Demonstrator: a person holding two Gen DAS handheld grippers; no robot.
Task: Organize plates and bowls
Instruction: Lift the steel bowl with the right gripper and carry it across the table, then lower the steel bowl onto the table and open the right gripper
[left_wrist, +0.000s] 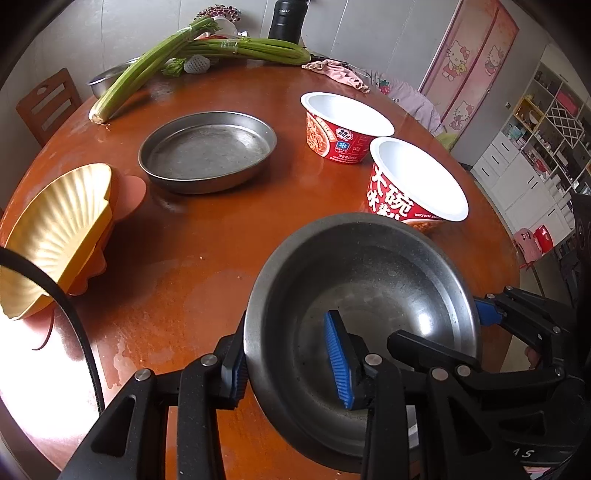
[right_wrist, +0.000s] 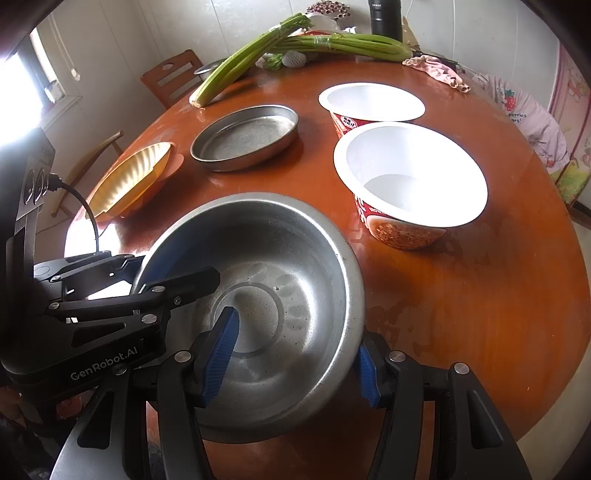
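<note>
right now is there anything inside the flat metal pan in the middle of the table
No, the flat metal pan shows only its bare, dull bottom, with nothing lying in it.

Our left gripper (left_wrist: 288, 363) straddles the near rim of the steel bowl (left_wrist: 369, 280), one pad inside and one outside; our right gripper (left_wrist: 491, 312) meets its far edge.

"GenRobot.AI" on left gripper (right_wrist: 110, 275), "BROWN SU…", seemingly, on paper bowl (left_wrist: 417, 188)
</note>
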